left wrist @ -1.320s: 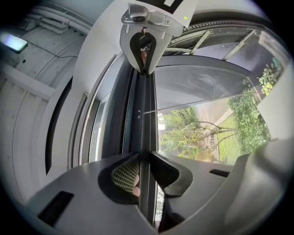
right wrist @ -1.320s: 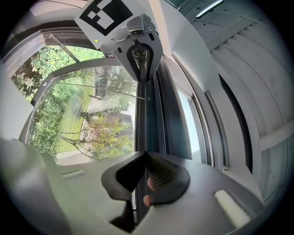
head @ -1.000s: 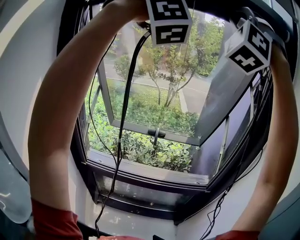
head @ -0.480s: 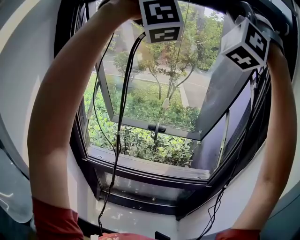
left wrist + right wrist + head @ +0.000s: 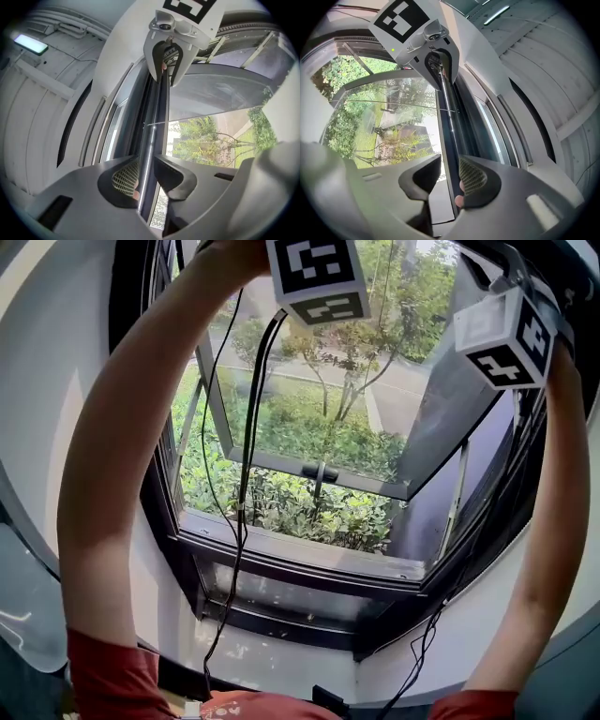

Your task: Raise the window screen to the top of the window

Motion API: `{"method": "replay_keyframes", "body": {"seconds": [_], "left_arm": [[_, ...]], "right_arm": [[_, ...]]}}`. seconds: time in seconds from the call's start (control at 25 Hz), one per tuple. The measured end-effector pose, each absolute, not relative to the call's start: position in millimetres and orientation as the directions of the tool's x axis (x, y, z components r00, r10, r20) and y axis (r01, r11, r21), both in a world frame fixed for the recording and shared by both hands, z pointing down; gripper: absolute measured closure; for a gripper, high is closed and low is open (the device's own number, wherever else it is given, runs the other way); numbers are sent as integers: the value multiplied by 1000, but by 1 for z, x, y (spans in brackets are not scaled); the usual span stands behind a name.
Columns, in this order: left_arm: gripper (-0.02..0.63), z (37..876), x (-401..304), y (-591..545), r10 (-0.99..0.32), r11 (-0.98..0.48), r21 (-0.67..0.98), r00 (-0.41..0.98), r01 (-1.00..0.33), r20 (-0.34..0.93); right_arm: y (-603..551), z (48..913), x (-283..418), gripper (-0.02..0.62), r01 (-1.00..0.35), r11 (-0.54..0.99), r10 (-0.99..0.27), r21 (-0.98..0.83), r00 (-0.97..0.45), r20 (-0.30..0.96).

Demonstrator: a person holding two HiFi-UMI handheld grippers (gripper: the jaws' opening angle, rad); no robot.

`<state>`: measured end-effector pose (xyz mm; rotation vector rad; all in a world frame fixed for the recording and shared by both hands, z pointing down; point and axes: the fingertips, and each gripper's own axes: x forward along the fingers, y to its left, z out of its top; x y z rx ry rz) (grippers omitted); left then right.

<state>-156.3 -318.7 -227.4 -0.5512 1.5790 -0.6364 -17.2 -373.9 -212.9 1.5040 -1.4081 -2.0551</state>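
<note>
The left gripper [image 5: 146, 176] is clamping the screen bar [image 5: 153, 112] between its pads. The right gripper [image 5: 449, 176] has just been opening its jaws and is straddling the bar loosely.

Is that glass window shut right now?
No: in the head view the glass window sash hangs swung outward at its bottom edge, and the bushes show through the open gap beneath it.

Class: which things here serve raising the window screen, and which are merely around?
Job: screen's pull bar; left hand-held gripper clamped on it; right hand-held gripper, jaws just opened, bar between them.
Merely around: cable; open window sash; bushes outside; ceiling light.
</note>
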Motion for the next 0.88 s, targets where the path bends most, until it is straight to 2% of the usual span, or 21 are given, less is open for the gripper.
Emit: {"method": "replay_keyframes", "body": {"seconds": [0.24, 0.36, 0.56, 0.88], "left_arm": [[518, -198, -150, -322, -663, 745, -660, -1, -93, -748], [518, -185, -153, -314, -634, 765, -627, 0, -148, -774], [518, -151, -156, -307, -648, 708, -617, 30, -342, -761], [518, -96, -171, -298, -673, 620, -578, 19, -531, -740]], "right_arm": [[-376, -186, -19, 471, -391, -459, -640, 798, -477, -602], [-378, -169, -17, 471, -431, -417, -638, 800, -489, -595], [-384, -140, -21, 471, -486, -328, -647, 810, -509, -568], [-365, -85, -31, 471, -562, -230, -588, 795, -570, -574]]}}
